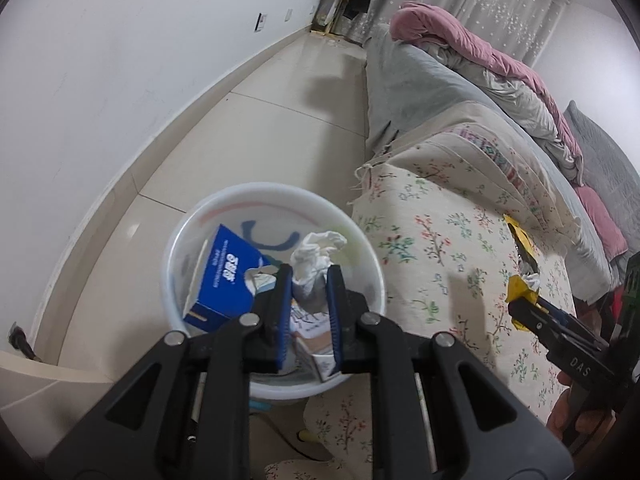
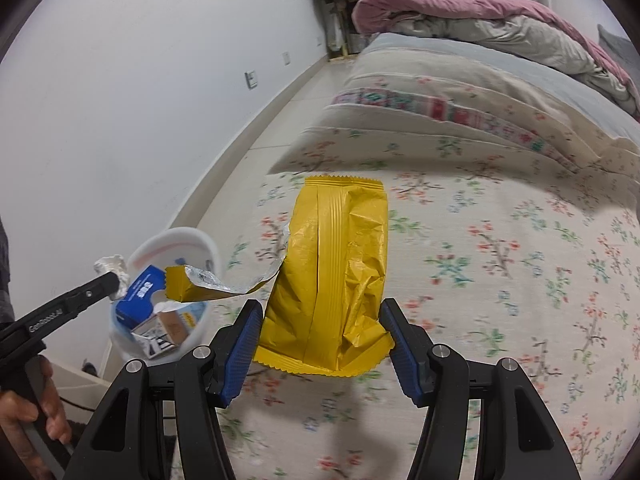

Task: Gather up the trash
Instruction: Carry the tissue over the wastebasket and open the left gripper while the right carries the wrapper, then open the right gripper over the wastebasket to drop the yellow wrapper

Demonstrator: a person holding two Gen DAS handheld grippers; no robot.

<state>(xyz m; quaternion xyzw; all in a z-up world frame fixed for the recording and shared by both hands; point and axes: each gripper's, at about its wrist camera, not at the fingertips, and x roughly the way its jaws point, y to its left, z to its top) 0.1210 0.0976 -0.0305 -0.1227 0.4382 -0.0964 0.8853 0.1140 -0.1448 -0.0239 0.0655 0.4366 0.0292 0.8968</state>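
Left gripper (image 1: pixel 308 280) pinches a crumpled tissue (image 1: pixel 316 256) over the white bin (image 1: pixel 276 388) (release next); right gripper (image 2: pixel 320 328) clamps a yellow wrapper (image 2: pixel 332 264).

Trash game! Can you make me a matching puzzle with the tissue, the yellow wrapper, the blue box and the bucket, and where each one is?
Things:
1. crumpled tissue
2. yellow wrapper
3. blue box
4. white bucket

Places:
A. on the floor beside the bed
B. lying inside the bucket
C. pinched in the left gripper
D. between the right gripper fingers, over the flowery bedspread

Pairs: 1-C, 2-D, 3-B, 4-A
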